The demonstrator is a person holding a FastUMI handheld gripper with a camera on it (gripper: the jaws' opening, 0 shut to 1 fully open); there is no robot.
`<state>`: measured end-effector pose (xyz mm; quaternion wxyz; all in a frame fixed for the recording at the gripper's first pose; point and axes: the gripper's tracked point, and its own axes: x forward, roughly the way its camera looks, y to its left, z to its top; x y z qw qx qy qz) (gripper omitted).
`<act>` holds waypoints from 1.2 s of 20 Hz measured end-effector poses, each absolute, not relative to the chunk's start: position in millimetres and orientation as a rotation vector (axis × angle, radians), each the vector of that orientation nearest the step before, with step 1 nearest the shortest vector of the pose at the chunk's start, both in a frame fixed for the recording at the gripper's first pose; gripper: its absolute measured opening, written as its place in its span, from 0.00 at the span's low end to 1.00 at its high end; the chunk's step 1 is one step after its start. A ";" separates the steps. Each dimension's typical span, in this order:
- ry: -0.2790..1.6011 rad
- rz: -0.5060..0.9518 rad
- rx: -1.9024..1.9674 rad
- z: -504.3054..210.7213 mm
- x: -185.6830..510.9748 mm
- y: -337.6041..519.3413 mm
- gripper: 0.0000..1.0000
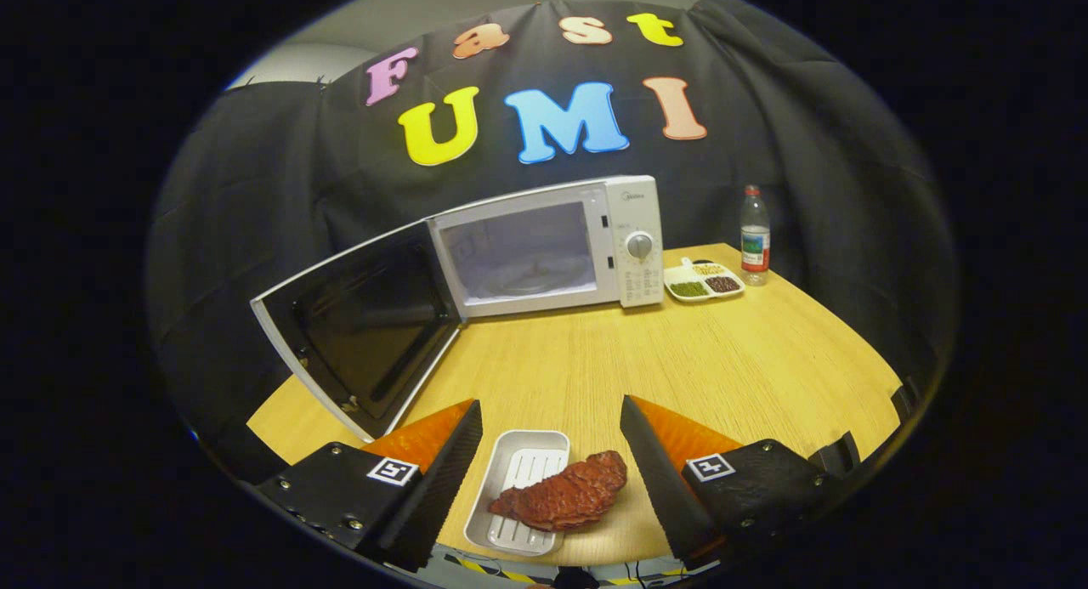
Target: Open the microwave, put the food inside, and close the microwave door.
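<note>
A white microwave [586, 245] stands at the back of the wooden table [722, 359], its door [361, 325] swung wide open to the left and the cavity lit and bare. A brown piece of meat [565, 497] lies across the right edge of a small white ribbed tray [520, 470] near the table's front edge. My gripper [551, 415] is open, hovering above the table. The tray and the meat lie between its two fingers, and neither finger touches them.
A divided white dish [704, 280] of green, brown and yellow food sits just right of the microwave. Behind that dish stands a plastic water bottle [755, 236]. Bare tabletop stretches between the fingers and the microwave.
</note>
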<state>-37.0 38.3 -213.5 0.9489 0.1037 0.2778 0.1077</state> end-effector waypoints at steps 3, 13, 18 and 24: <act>0.632 0.181 0.270 -240.6 -44.0 29.0 0.99; 0.789 0.165 0.505 -277.0 -60.9 37.6 0.58; 0.785 0.213 0.550 -261.8 -53.5 49.9 0.22; 0.736 0.255 0.468 -227.7 -40.7 63.1 0.08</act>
